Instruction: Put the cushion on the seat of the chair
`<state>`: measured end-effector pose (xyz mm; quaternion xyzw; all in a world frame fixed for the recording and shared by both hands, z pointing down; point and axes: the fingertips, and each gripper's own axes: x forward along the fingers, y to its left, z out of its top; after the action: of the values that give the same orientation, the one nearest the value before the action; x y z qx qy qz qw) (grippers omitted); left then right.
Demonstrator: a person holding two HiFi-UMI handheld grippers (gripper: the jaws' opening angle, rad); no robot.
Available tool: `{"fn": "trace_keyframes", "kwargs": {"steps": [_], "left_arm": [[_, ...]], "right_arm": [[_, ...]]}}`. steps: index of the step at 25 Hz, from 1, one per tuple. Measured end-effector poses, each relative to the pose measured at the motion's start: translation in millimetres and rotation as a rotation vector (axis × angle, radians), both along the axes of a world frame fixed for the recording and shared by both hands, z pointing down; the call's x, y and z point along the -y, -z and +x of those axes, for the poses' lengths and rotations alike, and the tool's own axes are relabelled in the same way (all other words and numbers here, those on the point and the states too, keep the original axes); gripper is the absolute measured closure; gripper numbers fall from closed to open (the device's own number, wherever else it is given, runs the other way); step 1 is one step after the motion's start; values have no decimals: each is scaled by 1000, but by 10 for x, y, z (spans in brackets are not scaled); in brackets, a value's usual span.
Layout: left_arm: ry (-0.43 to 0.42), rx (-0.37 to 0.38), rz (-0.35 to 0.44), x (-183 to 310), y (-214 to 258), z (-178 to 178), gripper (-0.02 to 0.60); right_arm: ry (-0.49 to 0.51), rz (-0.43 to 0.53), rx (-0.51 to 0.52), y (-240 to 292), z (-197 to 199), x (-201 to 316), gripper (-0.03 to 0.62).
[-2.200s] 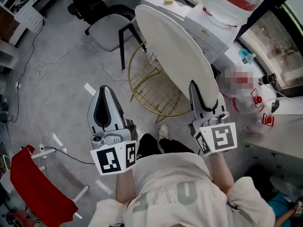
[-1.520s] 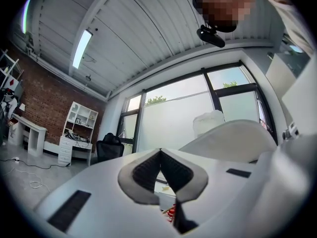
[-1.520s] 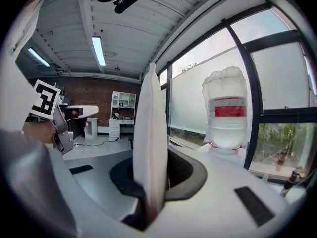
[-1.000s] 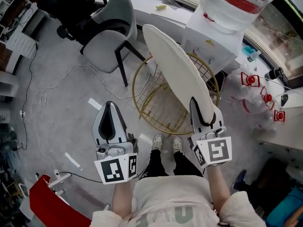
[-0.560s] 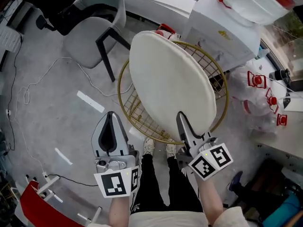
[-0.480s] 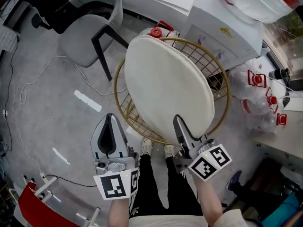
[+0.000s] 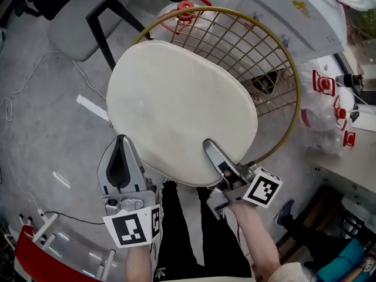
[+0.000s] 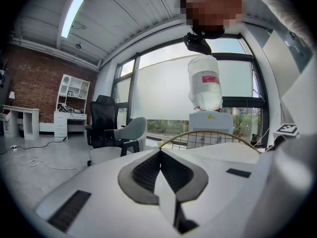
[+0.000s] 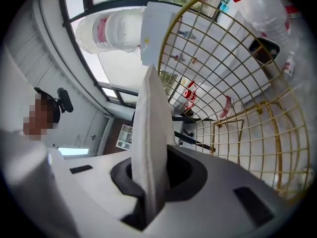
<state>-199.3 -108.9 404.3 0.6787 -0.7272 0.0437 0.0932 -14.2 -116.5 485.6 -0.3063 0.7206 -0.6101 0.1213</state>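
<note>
Cushion (image 7: 176, 110): round, flat, off-white, over gold wire chair (image 7: 261, 51)

Head view looks down; all views share the chair (image 7: 257, 51).

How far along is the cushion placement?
Done: the cushion is picked up and roughly flat over the gold wire chair. In hand: right tongs shut on its near edge; left tongs shut, empty. Left: settle it on the seat, release; whether it touches the wire can't be told.
</note>
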Motion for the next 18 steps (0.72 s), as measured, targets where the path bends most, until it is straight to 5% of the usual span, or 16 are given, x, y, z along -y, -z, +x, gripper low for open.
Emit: {"fn": "trace_keyframes", "kwargs": {"steps": [6, 18], "left_arm": [[-23, -16, -28, -53, -236, 162, 569], [-68, -12, -49, -16, -351, 346, 569]], "right_arm": [[25, 14, 184, -202, 54, 7, 548], [-3, 25, 200, -512, 254, -41, 548]]}}
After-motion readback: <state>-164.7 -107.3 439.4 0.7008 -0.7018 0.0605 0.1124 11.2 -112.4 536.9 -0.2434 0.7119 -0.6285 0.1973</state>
